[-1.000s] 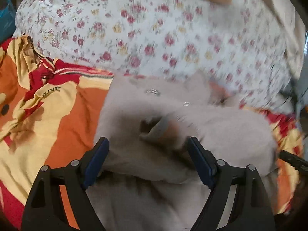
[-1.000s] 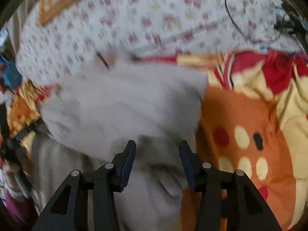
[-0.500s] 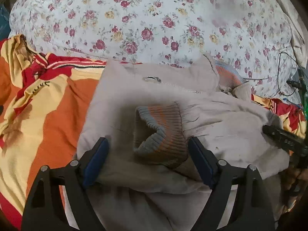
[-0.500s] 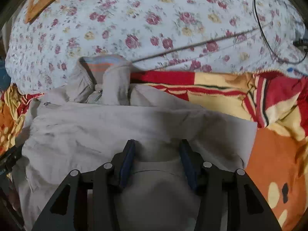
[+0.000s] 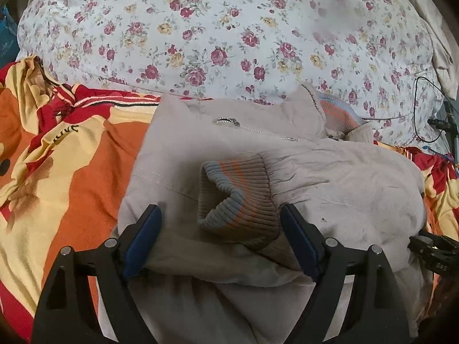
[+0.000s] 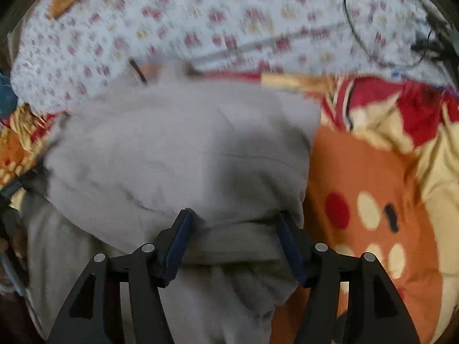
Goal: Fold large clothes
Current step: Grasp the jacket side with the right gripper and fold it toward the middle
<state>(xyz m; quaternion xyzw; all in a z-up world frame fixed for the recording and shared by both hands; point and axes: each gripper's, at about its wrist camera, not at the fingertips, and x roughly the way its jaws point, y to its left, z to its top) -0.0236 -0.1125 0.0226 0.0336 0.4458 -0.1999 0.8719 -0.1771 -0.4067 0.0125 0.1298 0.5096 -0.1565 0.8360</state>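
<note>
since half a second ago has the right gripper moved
Yes. In the right wrist view the jacket is blurred, and the right gripper has swung right: the floral pillow's cable loop shifted left.

Left view: rides behind the left tongs (image 5: pixel 221 243), close above the jacket (image 5: pixel 229 154), facing across it to the floral quilt (image 5: pixel 223 28).
Right view: behind the right tongs (image 6: pixel 233 243), as close over the jacket (image 6: pixel 178 149), same facing, blurred.
Shared: jacket, quilt (image 6: pixel 200 14), orange blanket (image 5: pixel 71 172) beside the jacket.
</note>
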